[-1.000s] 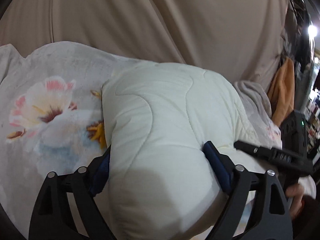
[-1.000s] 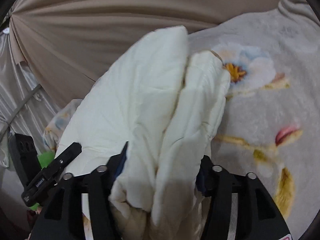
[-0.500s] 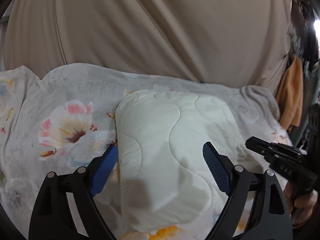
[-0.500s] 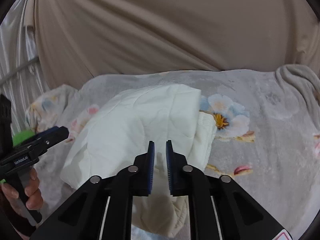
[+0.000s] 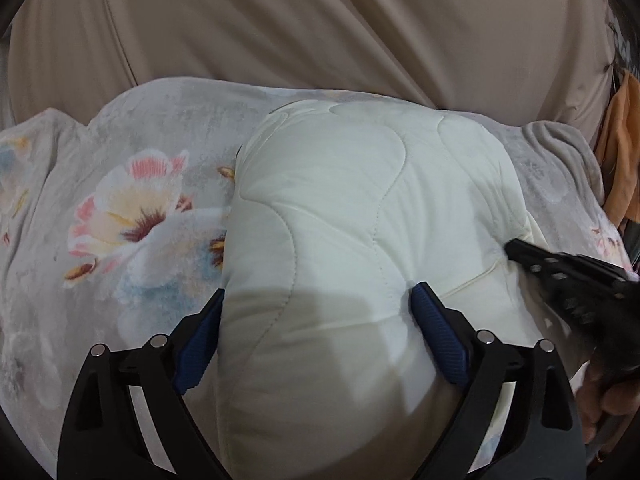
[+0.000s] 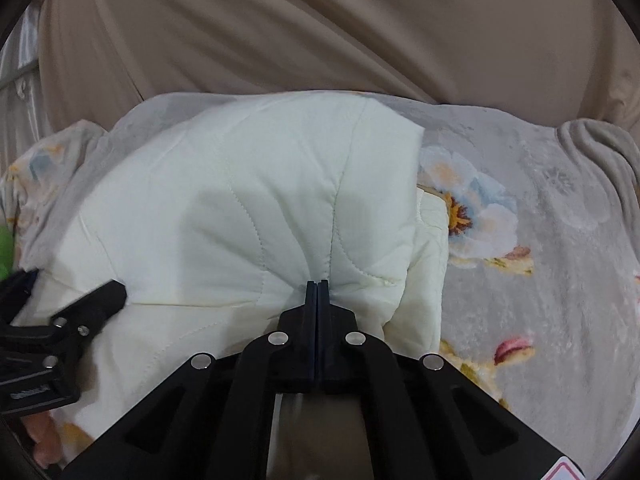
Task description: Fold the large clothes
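Observation:
A cream quilted garment (image 5: pixel 344 240) lies folded into a thick bundle on a floral blanket (image 5: pixel 132 216). My left gripper (image 5: pixel 316 320) is wide open, its blue-padded fingers straddling the near end of the bundle and pressing into its sides. In the right wrist view the same garment (image 6: pixel 248 200) fills the middle. My right gripper (image 6: pixel 317 284) is shut, its tips pushed against the garment's near edge; whether cloth is pinched between them is not visible. The right gripper also shows at the right edge of the left wrist view (image 5: pixel 560 272).
A beige curtain (image 5: pixel 320 20) hangs behind the bed. An orange cloth (image 5: pixel 620 152) hangs at the far right. The blanket bunches into a ridge at the right (image 6: pixel 592 152). The left gripper's body (image 6: pixel 52 340) and a hand show at the left.
Both grippers moved in on the bundle. The left fingers now press its sides again after being just off it. The right fingers went from nearly shut to fully shut against the garment's edge.

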The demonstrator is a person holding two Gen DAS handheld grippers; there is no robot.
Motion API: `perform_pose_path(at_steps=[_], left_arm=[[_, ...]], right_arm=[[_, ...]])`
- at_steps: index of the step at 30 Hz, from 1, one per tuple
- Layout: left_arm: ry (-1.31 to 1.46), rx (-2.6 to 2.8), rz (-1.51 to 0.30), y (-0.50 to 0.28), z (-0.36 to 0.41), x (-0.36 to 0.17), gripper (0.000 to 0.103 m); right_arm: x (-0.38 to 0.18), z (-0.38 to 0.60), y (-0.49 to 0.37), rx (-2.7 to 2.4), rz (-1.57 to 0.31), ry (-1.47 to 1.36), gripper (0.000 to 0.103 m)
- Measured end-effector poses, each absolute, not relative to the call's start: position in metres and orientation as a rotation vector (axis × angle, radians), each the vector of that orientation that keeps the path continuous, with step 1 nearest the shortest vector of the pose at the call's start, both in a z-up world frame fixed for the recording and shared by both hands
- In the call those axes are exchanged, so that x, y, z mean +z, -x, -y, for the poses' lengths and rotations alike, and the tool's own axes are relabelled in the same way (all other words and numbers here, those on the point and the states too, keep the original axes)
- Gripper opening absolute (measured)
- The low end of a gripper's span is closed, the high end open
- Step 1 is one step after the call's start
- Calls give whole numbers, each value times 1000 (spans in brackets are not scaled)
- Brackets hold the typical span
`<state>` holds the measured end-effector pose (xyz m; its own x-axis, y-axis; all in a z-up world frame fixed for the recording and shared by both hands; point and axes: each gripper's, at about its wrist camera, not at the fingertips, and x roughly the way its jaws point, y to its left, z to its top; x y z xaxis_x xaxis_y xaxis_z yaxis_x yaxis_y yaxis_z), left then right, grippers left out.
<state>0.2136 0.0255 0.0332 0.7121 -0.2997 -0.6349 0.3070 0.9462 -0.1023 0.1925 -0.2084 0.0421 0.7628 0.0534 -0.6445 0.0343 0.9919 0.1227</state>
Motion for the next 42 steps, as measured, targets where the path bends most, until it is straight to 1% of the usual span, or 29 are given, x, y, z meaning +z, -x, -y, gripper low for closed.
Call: perform_pose_path(at_steps=[3, 5, 8, 11, 14, 18, 22, 26, 28, 35, 41, 42], left_arm=[[-20, -333, -693, -199, -35, 45, 87], [-49, -322, -673, -182, -39, 51, 87], [-89, -302, -653, -163, -39, 52, 87], [-115, -284, -680, -163, -32, 39, 88], [-93, -271, -705, -167, -29, 25, 88], [-68, -240, -701, -162, -27, 24, 88], [-51, -225, -692, -143, -27, 31, 89], [-69, -205, -648, -115, -24, 32, 93], [-55, -211, -640, -104, -23, 30, 93], [-62, -186, -599, -69, -11, 9, 94], [-94, -143, -614, -66, 0, -9, 94], [-98, -134, -611, -65, 0, -10, 95]], right_arm=[[69, 211, -154, 69, -685, -155, 0], [74, 207, -128, 92, -708, -123, 0], [56, 201, -114, 91, -775, -80, 0], [21, 208, -129, 66, -845, -97, 0], [-2, 209, -140, 54, -850, -89, 0], [-1, 206, -142, 37, -821, -82, 0], [18, 208, -115, 24, -759, -130, 0], [33, 201, -78, 0, -698, -114, 13], [27, 199, -64, -23, -698, -105, 28], [-10, 194, -37, -45, -737, -107, 31], [-17, 178, -29, -99, -682, -28, 44], [-17, 176, -29, -101, -678, -20, 47]])
